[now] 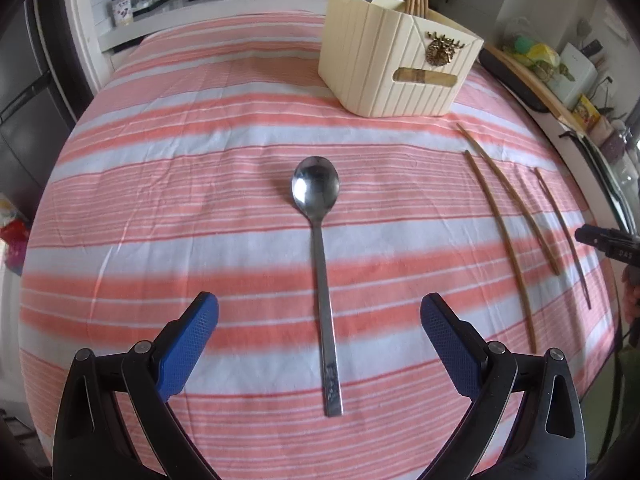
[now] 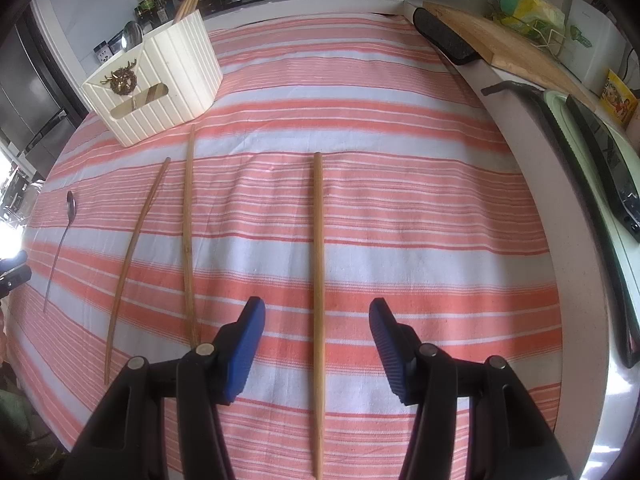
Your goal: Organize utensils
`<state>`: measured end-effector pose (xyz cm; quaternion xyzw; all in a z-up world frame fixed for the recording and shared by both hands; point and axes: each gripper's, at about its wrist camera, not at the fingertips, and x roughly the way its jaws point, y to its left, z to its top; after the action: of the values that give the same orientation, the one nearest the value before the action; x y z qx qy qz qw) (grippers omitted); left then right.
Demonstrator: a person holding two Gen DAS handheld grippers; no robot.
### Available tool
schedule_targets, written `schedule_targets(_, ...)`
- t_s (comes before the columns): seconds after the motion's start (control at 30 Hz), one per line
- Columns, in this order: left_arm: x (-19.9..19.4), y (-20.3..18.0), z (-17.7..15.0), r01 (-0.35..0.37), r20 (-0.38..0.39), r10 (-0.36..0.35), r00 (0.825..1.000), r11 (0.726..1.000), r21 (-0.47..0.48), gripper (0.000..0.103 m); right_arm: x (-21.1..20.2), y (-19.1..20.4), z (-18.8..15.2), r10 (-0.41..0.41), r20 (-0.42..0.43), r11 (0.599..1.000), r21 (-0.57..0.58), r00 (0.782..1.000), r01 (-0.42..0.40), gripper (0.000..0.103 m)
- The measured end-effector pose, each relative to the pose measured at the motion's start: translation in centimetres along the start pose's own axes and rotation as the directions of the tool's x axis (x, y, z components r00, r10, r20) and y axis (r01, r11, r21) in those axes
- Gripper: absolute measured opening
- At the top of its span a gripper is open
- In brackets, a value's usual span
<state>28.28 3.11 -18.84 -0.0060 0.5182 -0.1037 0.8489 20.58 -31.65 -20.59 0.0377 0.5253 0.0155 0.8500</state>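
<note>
Left gripper point(image 1: 319, 316) spread wide over the steel spoon point(image 1: 319, 240) — handle running between the blue fingers, untouched. Right gripper point(image 2: 317, 320) also gaping, straddling a lone chopstick point(image 2: 318, 300) flat on the striped cloth point(image 2: 420, 208). Two more chopsticks point(image 2: 188, 232) at ten o'clock — cream utensil holder point(image 2: 160, 80) beyond them, at eleven.
</note>
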Motion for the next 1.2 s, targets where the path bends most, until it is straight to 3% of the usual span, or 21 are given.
schedule_targets(0.2, 3.7, -0.2, 3.0, -0.072, -0.031, 0.07, 0.997, 0.997, -0.038, 0.101, 0.6, -0.2, 2.4, 0.018, -0.004, 1.0, -0.018, 1.0, -0.018, 0.055)
schedule_targets(0.57, 5.4, 0.6, 4.3, -0.033, -0.064, 0.029, 0.998, 0.998, -0.052, 0.099, 2.9, 0.6, 4.7, 0.032, -0.071, 0.996, -0.083, 0.997, -0.038, 0.055)
schedule_targets(0.77, 6.1, -0.2, 5.2, -0.118, -0.033, 0.118, 0.992, 0.993, -0.001, 0.083, 4.7, 1.1, 5.4, 0.027, -0.09, 0.994, -0.104, 0.996, -0.037, 0.055)
schedule_targets(0.9, 6.0, -0.4, 5.6, -0.098, -0.001, 0.098, 0.995, 0.995, -0.005, 0.061, 5.4, 2.0, 6.3, 0.019, -0.077, 0.989, -0.144, 0.997, -0.03, 0.057)
schedule_targets(0.97, 6.1, -0.9, 5.6, -0.098, 0.011, 0.098, 0.995, 0.995, 0.024, 0.058, 5.8, 2.5, 7.1, 0.038, -0.08, 0.988, -0.144, 0.996, -0.049, 0.057)
schedule_targets(1.0, 6.2, -1.2, 5.8, -0.091, 0.022, 0.09, 0.996, 0.995, 0.042, 0.049, 6.1, 2.9, 7.5, 0.044, -0.082, 0.987, -0.152, 0.996, -0.056, 0.057)
schedule_targets(1.03, 6.1, -1.4, 5.9, -0.079, 0.03, 0.077, 0.997, 0.996, 0.053, 0.04, 6.4, 3.3, 7.8, 0.025, -0.08, 0.985, -0.168, 0.996, -0.038, 0.051)
schedule_targets(1.07, 6.1, -1.4, 5.9, -0.063, 0.034, 0.062, 0.998, 0.997, 0.052, 0.036, 6.6, 3.6, 8.2, -0.015, -0.066, 0.982, -0.188, 0.998, 0.002, 0.033)
schedule_targets(1.13, 5.9, -0.9, 6.1, -0.031, 0.035, 0.03, 0.999, 0.999, 0.032, 0.035, 6.8, 3.7, 8.9, -0.043, -0.055, 0.982, -0.185, 0.998, 0.032, 0.013)
schedule_targets(1.2, 5.2, -0.2, 6.2, 0.0, 0.051, 0.0, 0.999, 1.0, 0.01, 0.035, 6.7, 3.9, 9.1, -0.045, -0.052, 0.983, -0.179, 0.998, 0.035, 0.007)
